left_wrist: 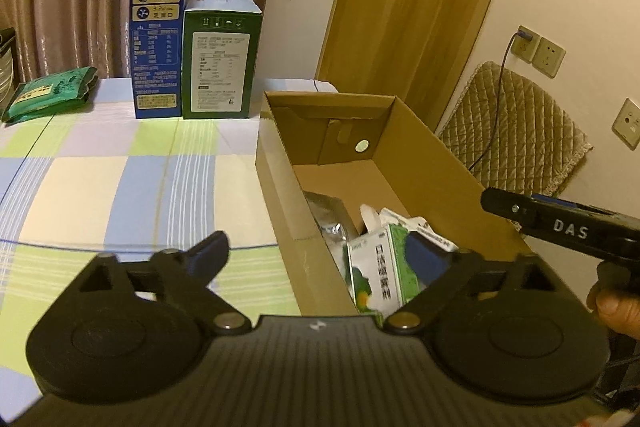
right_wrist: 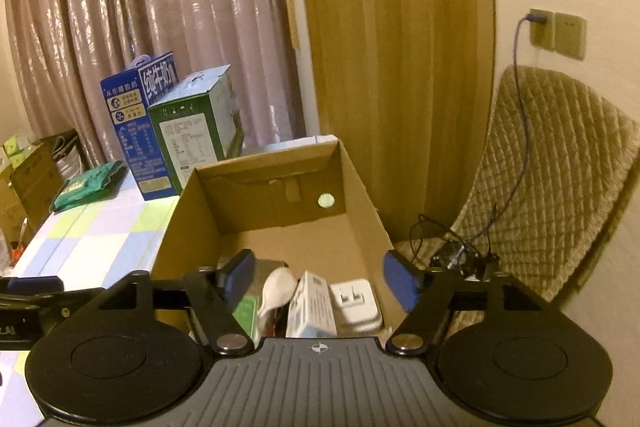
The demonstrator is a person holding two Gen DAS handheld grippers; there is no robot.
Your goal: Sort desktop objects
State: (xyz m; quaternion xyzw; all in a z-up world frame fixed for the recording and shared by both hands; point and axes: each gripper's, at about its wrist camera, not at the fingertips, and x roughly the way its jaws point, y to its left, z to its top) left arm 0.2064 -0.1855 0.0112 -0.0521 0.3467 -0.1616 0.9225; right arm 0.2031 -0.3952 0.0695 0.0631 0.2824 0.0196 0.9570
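Looks like the sorting is mostly done here. Both grippers are empty with their jaws spread wide, hanging over the near end of the cardboard box, so my guess is the step in hand is the gap right after a drop-off, or a check before going for more.

The sorted stuff sits just ahead of and between the right gripper jaws: a white charger plug, a small white and blue carton, something white and rounded (can't tell what) and a silver foil pack under the left-hand jaw. From the left gripper, its right-hand jaw overlaps a green and white medicine box in the box, while its left-hand jaw hangs over the checked tablecloth.

What's left, as far as I can judge: the green packet well ahead and off to the left of the left jaws. The blue milk carton and green carton stand touching side by side further ahead, but they look too big for these jaws. So the next move probably means swinging the left gripper across the table and lining the jaws over the flat packet's edge.

Readable writing: "DAS" on the side of the right gripper, "3.2g" on the blue carton plus Chinese text, and large Chinese characters on the medicine box I can't make out.
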